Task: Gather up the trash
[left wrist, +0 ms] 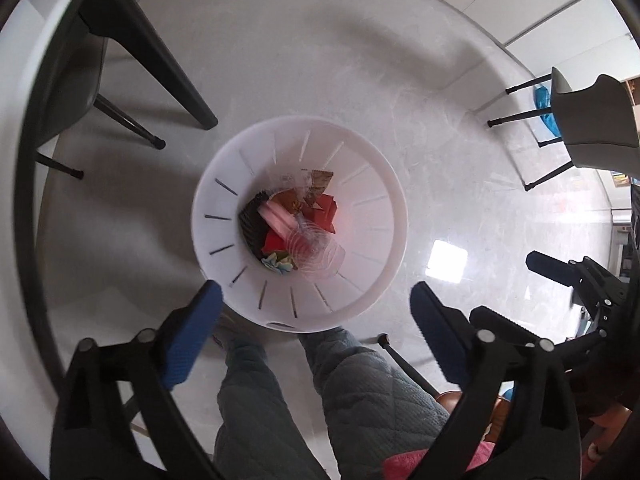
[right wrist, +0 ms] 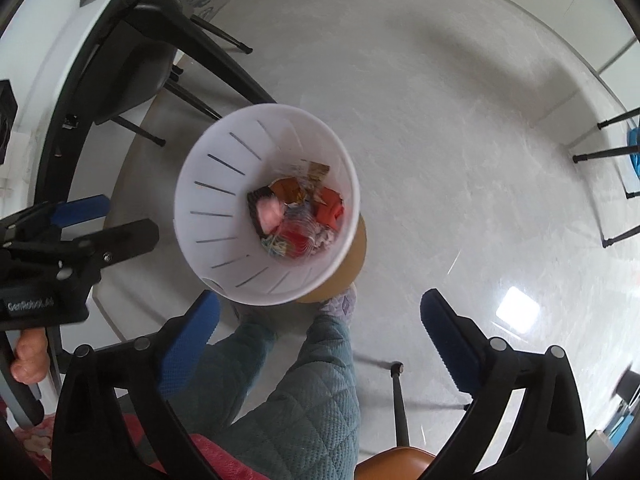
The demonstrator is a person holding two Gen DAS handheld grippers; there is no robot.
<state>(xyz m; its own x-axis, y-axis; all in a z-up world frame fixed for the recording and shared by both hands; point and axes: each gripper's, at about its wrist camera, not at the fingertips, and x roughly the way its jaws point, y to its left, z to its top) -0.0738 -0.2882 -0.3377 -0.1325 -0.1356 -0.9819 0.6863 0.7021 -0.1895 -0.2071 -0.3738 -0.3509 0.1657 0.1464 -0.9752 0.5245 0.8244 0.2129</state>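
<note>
A white slotted waste bin [left wrist: 372, 216] [right wrist: 208, 184] stands on the pale floor, seen from straight above. Inside lie red wrappers [left wrist: 326, 210], a clear plastic cup [left wrist: 316, 250] [right wrist: 302, 230], a pink piece [right wrist: 270, 210] and a black tray [left wrist: 250, 220]. My left gripper [left wrist: 314, 294] hangs open over the bin's near rim, blue pads wide apart, nothing between them. My right gripper [right wrist: 319, 300] is also open and empty above the near rim. Each gripper shows in the other's view: the right one [left wrist: 500, 286] at the side, the left one [right wrist: 132, 218] held by a hand.
A person's legs in teal quilted trousers [left wrist: 352, 392] [right wrist: 316, 380] stand just before the bin. Black table legs [left wrist: 160, 64] and chair legs [left wrist: 520, 116] ring the floor. A tan round thing [right wrist: 358, 254] shows behind the bin. An orange seat [right wrist: 396, 462] is below.
</note>
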